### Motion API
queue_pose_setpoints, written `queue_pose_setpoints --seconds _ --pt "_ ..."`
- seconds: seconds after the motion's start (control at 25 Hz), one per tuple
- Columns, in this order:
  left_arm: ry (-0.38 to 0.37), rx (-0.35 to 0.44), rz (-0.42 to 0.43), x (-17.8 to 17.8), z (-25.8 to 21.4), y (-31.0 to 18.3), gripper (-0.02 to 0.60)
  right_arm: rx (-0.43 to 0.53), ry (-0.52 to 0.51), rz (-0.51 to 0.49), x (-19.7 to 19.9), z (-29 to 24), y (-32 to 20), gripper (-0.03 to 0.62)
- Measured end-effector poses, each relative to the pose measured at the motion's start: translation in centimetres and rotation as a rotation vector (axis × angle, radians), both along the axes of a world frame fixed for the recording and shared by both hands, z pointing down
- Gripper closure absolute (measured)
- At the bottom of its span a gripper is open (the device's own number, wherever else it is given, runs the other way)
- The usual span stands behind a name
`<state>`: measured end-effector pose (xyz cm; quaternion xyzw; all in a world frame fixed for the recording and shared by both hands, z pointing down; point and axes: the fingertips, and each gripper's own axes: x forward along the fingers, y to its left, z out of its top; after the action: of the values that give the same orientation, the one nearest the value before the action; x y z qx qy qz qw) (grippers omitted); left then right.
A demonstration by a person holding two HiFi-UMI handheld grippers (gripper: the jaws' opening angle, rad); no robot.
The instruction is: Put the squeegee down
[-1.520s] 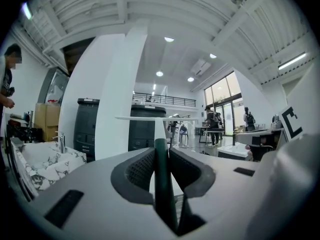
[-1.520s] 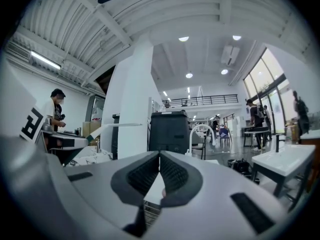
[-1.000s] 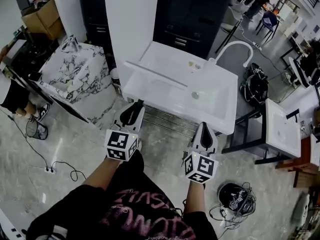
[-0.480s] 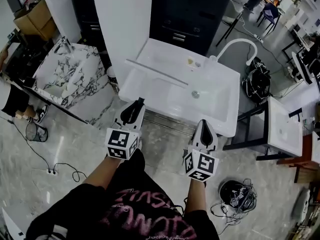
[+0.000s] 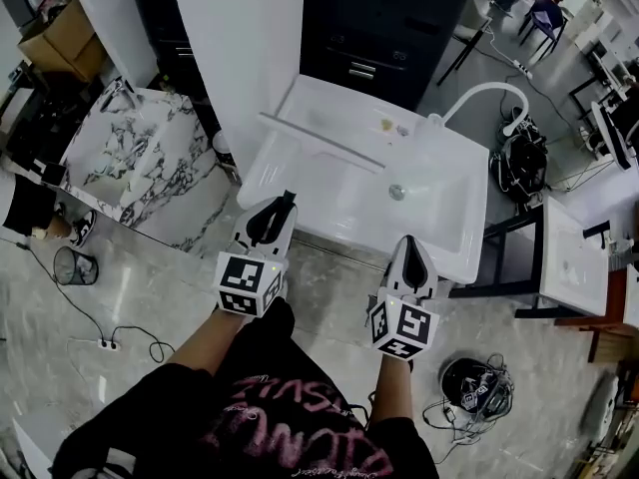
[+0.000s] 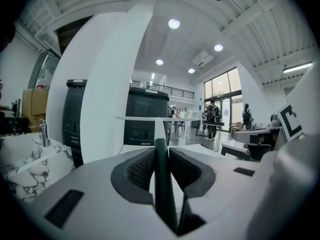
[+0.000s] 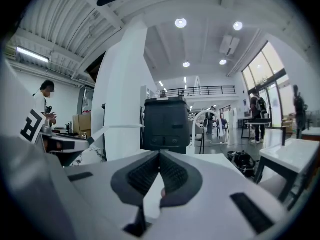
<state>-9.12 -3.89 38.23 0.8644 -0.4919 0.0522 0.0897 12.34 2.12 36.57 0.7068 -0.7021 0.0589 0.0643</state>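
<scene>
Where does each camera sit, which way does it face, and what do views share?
Head view: on the person's head, steeply down at the sink; forearms, left hand-held gripper and right hand-held gripper show.
Left gripper view: on the left hand-held gripper, along jaws shut on the squeegee.
Right gripper view: on the right hand-held gripper, jaws shut, empty.
Shared: the dark cabinet ahead.

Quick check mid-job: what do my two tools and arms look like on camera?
The left tool and right tool are white, tapered shells with dark ribbed pads inside. Each carries a white cube printed with black square markers. The person wears a black short-sleeved top with pink lettering.
</scene>
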Motion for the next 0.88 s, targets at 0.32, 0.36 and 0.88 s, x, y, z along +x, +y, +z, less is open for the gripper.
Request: queue_pose_setpoints --seconds 0.32,0.36,0.88 --pt "0.005 -0.026 0.031 0.4 0.9 -3.0 0.488 -0.027 0.000 0.019 -0.5 0.7 -2.9 0.574" --pt "0.005 -0.029 0.036 0.6 1.0 -3.4 0.488 -0.030 0.000 0.023 -0.5 0.8 -3.2 0.574" --pt "0.020 -0.048 0.092 1.5 1.3 -8.8 0.488 -0.064 0.002 0.057 -1.3 1.8 -8.1 0.574"
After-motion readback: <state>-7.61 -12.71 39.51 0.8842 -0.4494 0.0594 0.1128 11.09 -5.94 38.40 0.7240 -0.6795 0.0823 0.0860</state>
